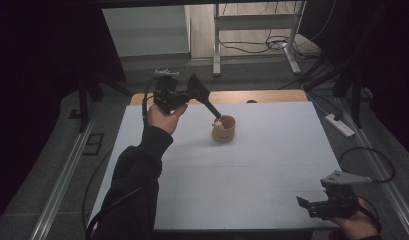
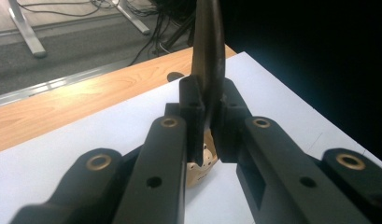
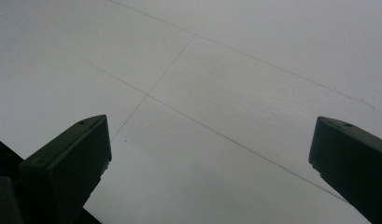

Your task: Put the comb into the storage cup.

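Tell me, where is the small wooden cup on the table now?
In the high view, the wooden cup stands near the table's far middle, under the black tool held by the left gripper.

White table sheet (image 1: 252, 170), power strip (image 1: 339, 125)

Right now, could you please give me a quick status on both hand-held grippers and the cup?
Left hand-held gripper shut on black spatula, its far end at the cup. Right hand-held gripper open, empty, near table edge. Nothing in the way.

Cup (image 1: 224, 128) on table (image 1: 252, 170), mid-rear; left hand-held gripper (image 1: 204, 98) just behind-left; right hand-held gripper (image 1: 304, 205) near-right corner.
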`<action>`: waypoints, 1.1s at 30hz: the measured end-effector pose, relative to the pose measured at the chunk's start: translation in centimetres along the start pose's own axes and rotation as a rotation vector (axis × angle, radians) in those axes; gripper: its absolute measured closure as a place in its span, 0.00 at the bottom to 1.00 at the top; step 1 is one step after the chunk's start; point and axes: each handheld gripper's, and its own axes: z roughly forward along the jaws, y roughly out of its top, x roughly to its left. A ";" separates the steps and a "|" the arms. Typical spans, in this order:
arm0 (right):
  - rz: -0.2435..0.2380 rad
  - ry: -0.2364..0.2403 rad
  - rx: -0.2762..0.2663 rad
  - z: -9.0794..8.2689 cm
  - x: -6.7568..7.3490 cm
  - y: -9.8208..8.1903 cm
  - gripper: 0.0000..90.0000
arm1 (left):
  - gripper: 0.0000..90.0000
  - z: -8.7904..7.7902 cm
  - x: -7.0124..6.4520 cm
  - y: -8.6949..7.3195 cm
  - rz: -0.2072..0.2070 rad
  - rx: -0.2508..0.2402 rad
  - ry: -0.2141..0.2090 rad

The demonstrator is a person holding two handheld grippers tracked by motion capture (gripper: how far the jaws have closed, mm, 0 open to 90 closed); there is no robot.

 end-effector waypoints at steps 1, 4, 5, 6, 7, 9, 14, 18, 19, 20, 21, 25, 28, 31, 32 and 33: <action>0.000 -0.002 0.000 -0.1 0.0 0.0 0.00 | 0.92 0.3 0.1 -0.1 -0.002 0.005 0.001; 0.003 0.000 0.000 -0.1 0.0 -0.1 0.00 | 0.92 0.7 0.1 -0.1 -0.003 0.009 0.003; 0.003 0.000 0.000 -0.1 0.0 -0.1 0.00 | 0.92 0.9 0.1 -0.1 -0.003 0.011 0.003; 0.004 0.003 -0.002 -0.1 -0.1 -0.1 0.00 | 0.92 1.1 0.1 -0.2 -0.003 0.013 0.005; 0.004 0.006 -0.003 -0.1 -0.1 -0.1 0.00 | 0.92 1.2 0.1 -0.2 -0.001 0.015 0.005; 0.003 0.007 -0.002 -0.1 -0.1 -0.1 0.00 | 0.92 1.7 0.1 -0.4 -0.001 0.021 0.006; 0.003 0.010 0.000 -0.1 -0.1 -0.1 0.00 | 0.92 2.4 0.1 -0.6 -0.003 0.029 0.008; 0.001 0.011 0.000 -0.1 -0.1 -0.1 0.00 | 0.92 2.6 0.2 -0.7 -0.003 0.033 0.007; 0.001 0.011 0.000 -0.1 -0.1 -0.1 0.00 | 0.92 2.8 0.2 -0.8 -0.002 0.035 0.005; 0.001 0.010 -0.001 -0.1 -0.1 -0.1 0.00 | 0.92 2.8 0.2 -0.8 -0.003 0.035 0.005; 0.001 0.011 -0.001 -0.1 -0.1 -0.1 0.00 | 0.92 2.8 0.2 -0.8 -0.003 0.035 0.005; 0.001 0.010 -0.002 -0.1 -0.1 -0.1 0.00 | 0.92 3.2 0.2 -1.0 -0.002 0.036 0.007; 0.001 0.010 -0.001 -0.1 -0.1 -0.1 0.00 | 0.92 3.5 0.3 -1.1 -0.004 0.038 0.007; 0.001 0.012 -0.001 -0.1 -0.1 -0.1 0.00 | 0.92 3.8 0.3 -1.3 -0.006 0.044 0.009; -0.001 0.015 -0.001 -0.1 -0.1 -0.1 0.00 | 0.92 3.8 0.3 -1.3 -0.006 0.044 0.009; -0.002 0.016 -0.001 -0.1 -0.1 -0.1 0.00 | 0.92 4.0 0.4 -1.3 -0.007 0.044 0.010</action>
